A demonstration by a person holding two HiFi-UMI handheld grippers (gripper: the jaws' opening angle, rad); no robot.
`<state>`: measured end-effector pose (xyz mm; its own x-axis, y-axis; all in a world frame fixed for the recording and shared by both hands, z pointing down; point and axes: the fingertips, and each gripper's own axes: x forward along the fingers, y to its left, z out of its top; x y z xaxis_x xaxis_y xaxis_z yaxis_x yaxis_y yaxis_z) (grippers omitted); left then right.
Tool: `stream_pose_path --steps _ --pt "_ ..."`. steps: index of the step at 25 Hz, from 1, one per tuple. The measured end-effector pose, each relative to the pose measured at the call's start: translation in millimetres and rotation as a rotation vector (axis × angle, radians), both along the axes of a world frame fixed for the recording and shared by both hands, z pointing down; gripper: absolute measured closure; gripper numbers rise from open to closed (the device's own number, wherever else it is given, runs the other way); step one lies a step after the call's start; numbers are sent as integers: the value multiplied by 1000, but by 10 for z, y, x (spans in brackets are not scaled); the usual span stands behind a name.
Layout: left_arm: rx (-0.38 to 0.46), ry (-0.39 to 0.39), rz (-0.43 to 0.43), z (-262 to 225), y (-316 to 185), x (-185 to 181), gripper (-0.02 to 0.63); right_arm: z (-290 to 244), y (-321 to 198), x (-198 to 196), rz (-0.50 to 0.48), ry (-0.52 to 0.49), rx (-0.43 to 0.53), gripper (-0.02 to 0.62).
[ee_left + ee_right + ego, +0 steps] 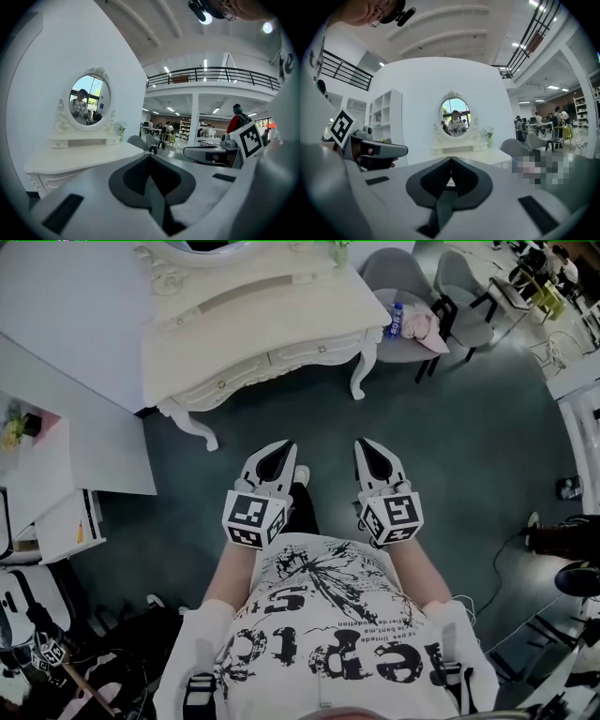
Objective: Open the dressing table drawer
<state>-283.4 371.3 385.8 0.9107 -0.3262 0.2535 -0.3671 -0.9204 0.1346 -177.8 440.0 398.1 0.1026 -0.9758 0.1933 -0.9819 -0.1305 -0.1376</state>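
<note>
- Found left gripper (280,447) with jaws pressed together, nothing between them; found right gripper (367,444) likewise closed and empty.
- Saw both held side by side at waist height, pointing forward over floor (450,427), forearms (230,573) tucked against torso (328,634).
- Located dressing table (253,315) ahead and off to the left, well apart from both tips; judged left gripper nearer.
- Noted drawer fronts (300,353) closed under tabletop, long axis crosswise to pointing direction, knobs (325,346) facing grippers.
- Judged forward reach toward a knob needed before any pull.
</note>
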Motion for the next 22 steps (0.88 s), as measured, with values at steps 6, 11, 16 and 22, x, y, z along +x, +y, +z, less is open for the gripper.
stream_pose_path --steps 6,11,16,22 --pt "-18 18 7 7 -976 398 592 62 -895 339 3 5 -39 577" --pt "-8 10 32 6 -1892 749 592 33 -1759 675 27 20 -37 577" --pt "-6 5 44 -32 -2681 1055 592 34 -2506 984 47 17 -44 577" --pt "5 -24 49 4 -3348 1330 592 81 -3163 1325 55 -4 -54 577"
